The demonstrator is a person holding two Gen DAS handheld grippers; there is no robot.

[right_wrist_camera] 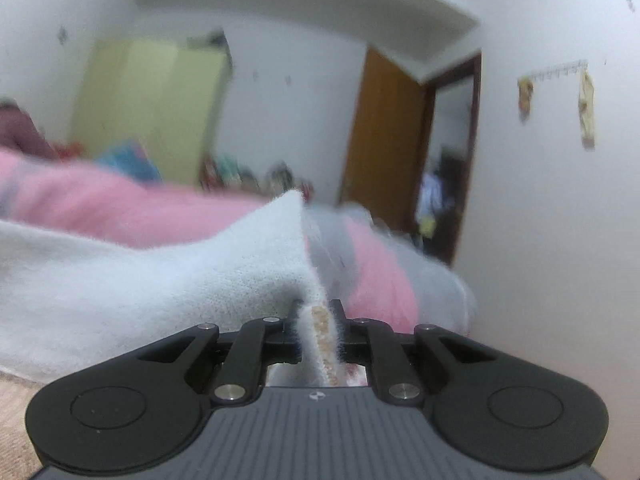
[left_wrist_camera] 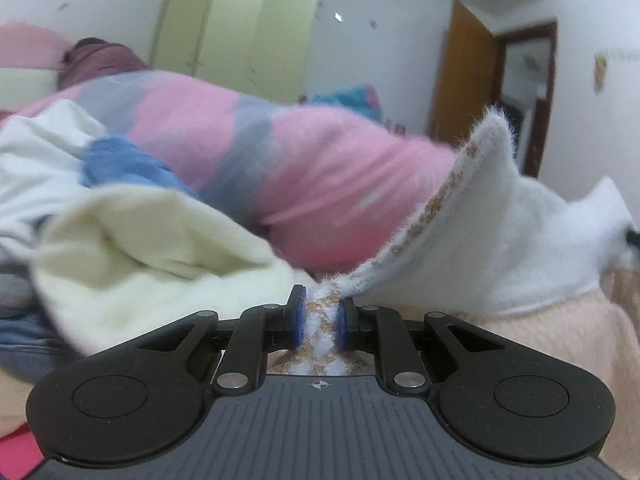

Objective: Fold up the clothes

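Fabric fills the gap of both grippers. The left gripper point(left_wrist_camera: 320, 322) is clenched on the brown-patterned hem of a white fuzzy garment point(left_wrist_camera: 500, 232), with the blue pads point(left_wrist_camera: 343, 326) pressing the cloth from both sides. The right gripper point(right_wrist_camera: 318, 330) is clamped on another part of the same trimmed edge, and the white garment point(right_wrist_camera: 160, 276) rises from it to a peak and spreads to the left. Just beside the left gripper lies a cream cloth point(left_wrist_camera: 152, 256), and behind it a blue cloth point(left_wrist_camera: 120, 164). Under the garment a peach bed cover point(left_wrist_camera: 560, 332) shows. Behind all this is a big pink and grey blanket point(left_wrist_camera: 248, 148). Further away stand a pale green wardrobe point(left_wrist_camera: 236, 40) and a brown door point(right_wrist_camera: 380, 128) against the white wall.
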